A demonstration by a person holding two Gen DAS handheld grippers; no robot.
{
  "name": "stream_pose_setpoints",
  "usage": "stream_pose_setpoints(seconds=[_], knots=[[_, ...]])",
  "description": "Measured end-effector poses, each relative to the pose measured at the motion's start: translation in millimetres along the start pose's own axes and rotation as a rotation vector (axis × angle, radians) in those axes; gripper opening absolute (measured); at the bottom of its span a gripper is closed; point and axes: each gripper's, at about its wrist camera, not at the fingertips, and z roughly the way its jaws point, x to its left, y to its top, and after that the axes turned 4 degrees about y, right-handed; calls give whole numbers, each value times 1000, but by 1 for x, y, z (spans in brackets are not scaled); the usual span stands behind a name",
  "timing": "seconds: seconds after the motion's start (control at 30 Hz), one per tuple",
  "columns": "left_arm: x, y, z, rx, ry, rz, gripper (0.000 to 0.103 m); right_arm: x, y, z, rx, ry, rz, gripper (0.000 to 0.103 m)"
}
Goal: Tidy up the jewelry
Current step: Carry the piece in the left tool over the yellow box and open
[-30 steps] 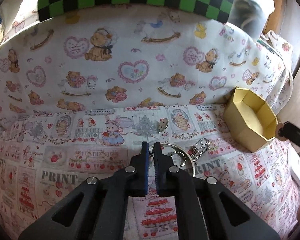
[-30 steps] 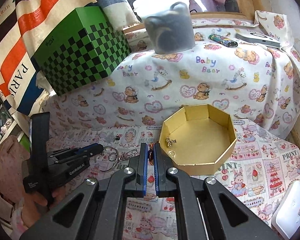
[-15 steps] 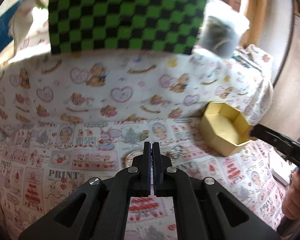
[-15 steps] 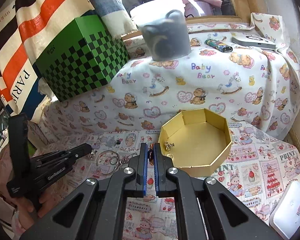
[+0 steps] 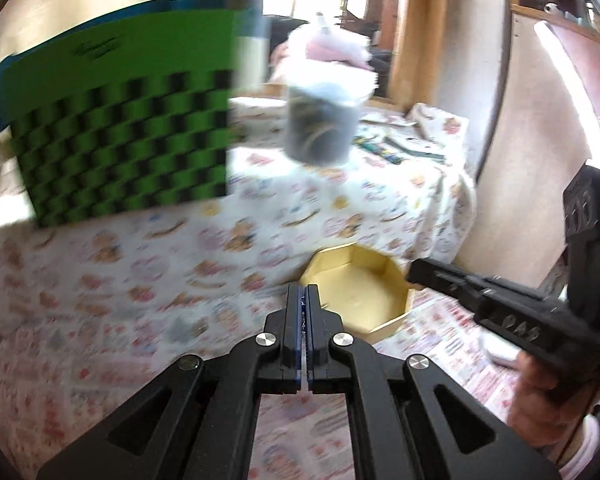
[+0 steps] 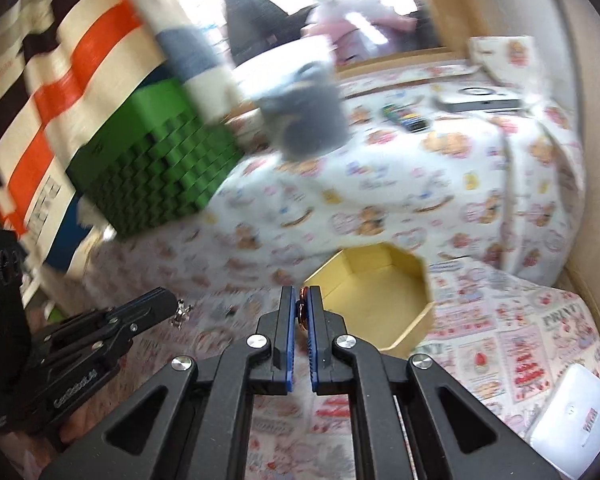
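Observation:
A yellow octagonal box (image 5: 360, 292) (image 6: 374, 296) stands open on the printed cloth. My left gripper (image 5: 303, 294) is shut and lifted, just left of the box; in the right wrist view a small silver charm (image 6: 181, 312) hangs from its tips (image 6: 168, 300). My right gripper (image 6: 303, 298) is shut on a copper-coloured ring (image 6: 302, 308), near the box's near-left rim. It also shows at the right of the left wrist view (image 5: 416, 272), beside the box. Both views are blurred.
A green checkered box (image 5: 120, 152) (image 6: 156, 160) and a grey lidded tub (image 5: 324, 120) (image 6: 304, 116) stand on the raised cloth-covered ledge behind. A white device (image 6: 572, 420) lies at the near right. A striped bag (image 6: 60, 60) hangs at the left.
My left gripper lifted off the cloth with the charm and swung right toward the yellow box. My right gripper rose and pulled back a little, still holding the ring.

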Motion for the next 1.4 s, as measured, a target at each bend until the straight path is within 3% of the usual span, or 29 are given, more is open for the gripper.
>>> stream_pose_setpoints(seconds=[0.1,0.23,0.3,0.43,0.77,1.17,1.4], knots=[[-7,16,16,11,21,-62,1,-16,4,1,1,-2,48,6],[-10,23,45,74,-62,-139,1,-36,6,8,14,-32,95,6],[-14,20,58,108,-85,-145,1,-45,6,13,39,-26,119,6],[-24,7,76,154,-61,-117,1,-55,3,25,83,-25,143,6],[-41,-3,92,142,0,-53,1,-59,-2,39,118,-109,140,6],[-35,-9,92,145,-26,-74,1,-60,-2,42,114,-127,132,6],[-26,-10,80,132,5,-61,5,-56,0,37,98,-132,112,6]])
